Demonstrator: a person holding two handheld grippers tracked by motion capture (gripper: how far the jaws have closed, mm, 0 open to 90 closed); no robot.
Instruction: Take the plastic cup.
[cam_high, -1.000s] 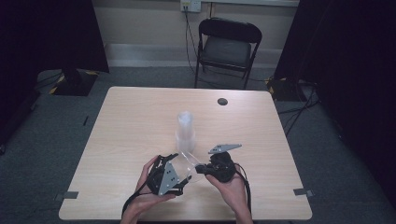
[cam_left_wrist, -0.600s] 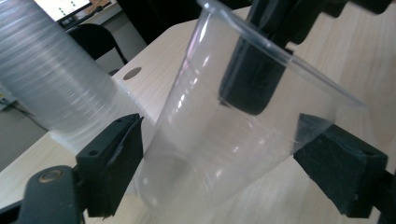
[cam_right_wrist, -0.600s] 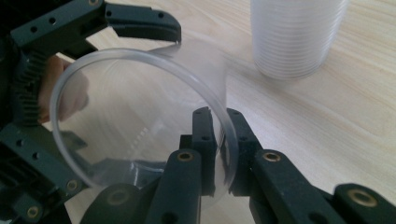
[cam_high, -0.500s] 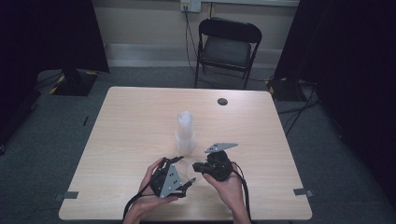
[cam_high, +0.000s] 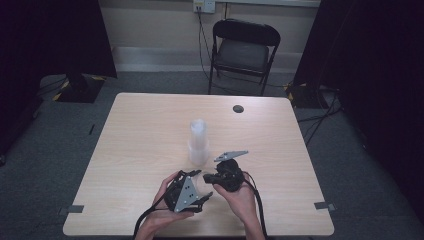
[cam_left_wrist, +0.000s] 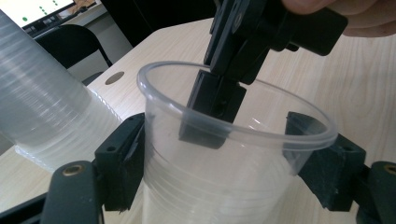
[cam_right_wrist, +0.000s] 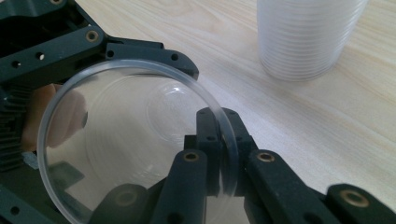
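— So, which step is this?

— A handover, I'd say. The right gripper (cam_high: 212, 176) has its jaws pressed together on the rim of a clear plastic cup (cam_left_wrist: 233, 154), one jaw inside the wall and one outside. The left gripper (cam_high: 202, 192) sits around the cup's body, and its jaws have just been closing in on it.

— Has the left one got hold of it yet?

— Hard to tell. In the left gripper view the jaws stand at either side of the cup, very close to the wall, but I can't make out whether they press on it or only bracket it.

— And where is the cup?

— Held just above the bench (cam_high: 280, 150), near the front edge, a little in front of the stack of cups (cam_high: 198, 142).

— What next?

— Probably the left jaws need to finish closing gently, since thin plastic will buckle, and only then should the right let go of the rim.

— And the room?

— Pale wood bench, grey carpet, a black folding chair (cam_high: 242, 50) beyond the far edge, dark curtains either side.
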